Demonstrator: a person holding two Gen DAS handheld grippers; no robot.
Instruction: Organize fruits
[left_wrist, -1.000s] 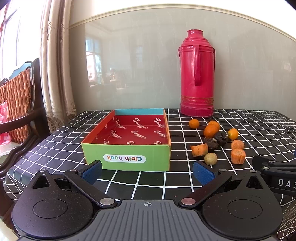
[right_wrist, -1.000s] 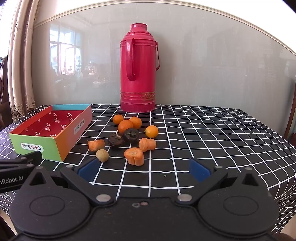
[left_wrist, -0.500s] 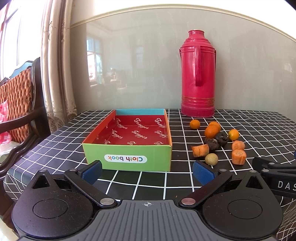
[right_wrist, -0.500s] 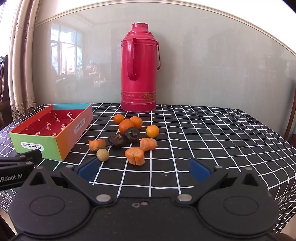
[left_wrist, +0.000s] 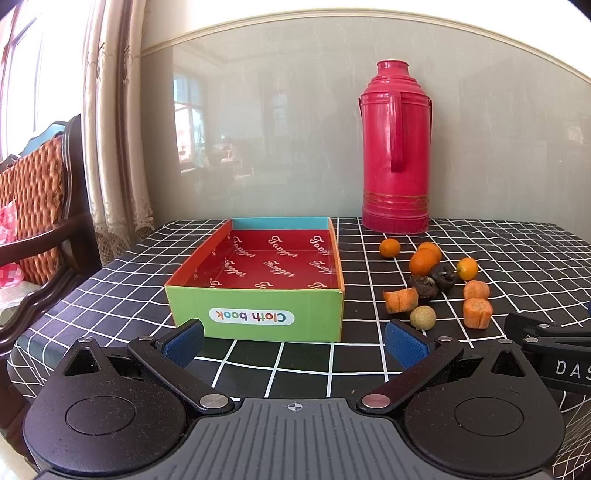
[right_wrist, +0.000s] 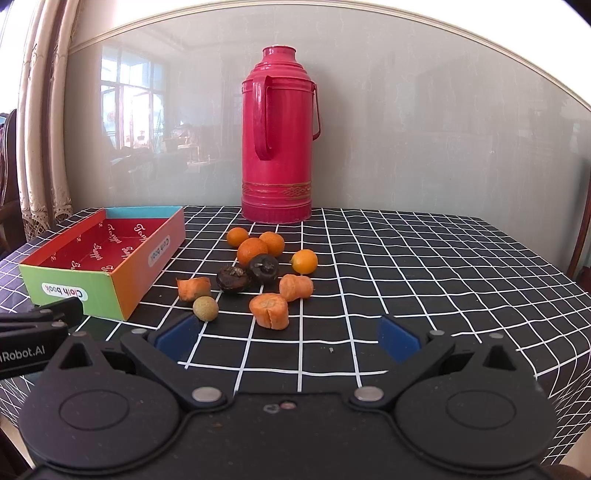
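Note:
An open cardboard box (left_wrist: 255, 314) with a red inside and a green front marked "Cloth book" sits on the checked tablecloth; it also shows in the right wrist view (right_wrist: 74, 284). Right of it lies a loose group: several small oranges (right_wrist: 252, 251), two dark fruits (right_wrist: 232, 278), three carrot pieces (right_wrist: 269, 310) and a pale round fruit (right_wrist: 205, 308). The group shows in the left wrist view too (left_wrist: 428, 277). My left gripper (left_wrist: 293, 339) is open and empty in front of the box. My right gripper (right_wrist: 286, 336) is open and empty just before the fruit.
A tall red thermos (left_wrist: 395, 147) stands at the back of the table against the wall, also in the right wrist view (right_wrist: 277, 136). A wooden chair with an orange cushion (left_wrist: 33, 192) stands left of the table. Curtains (left_wrist: 114, 129) hang at the left.
Both grippers have drifted slightly; the scene sits a little further right in each view. Nothing was grasped or moved.

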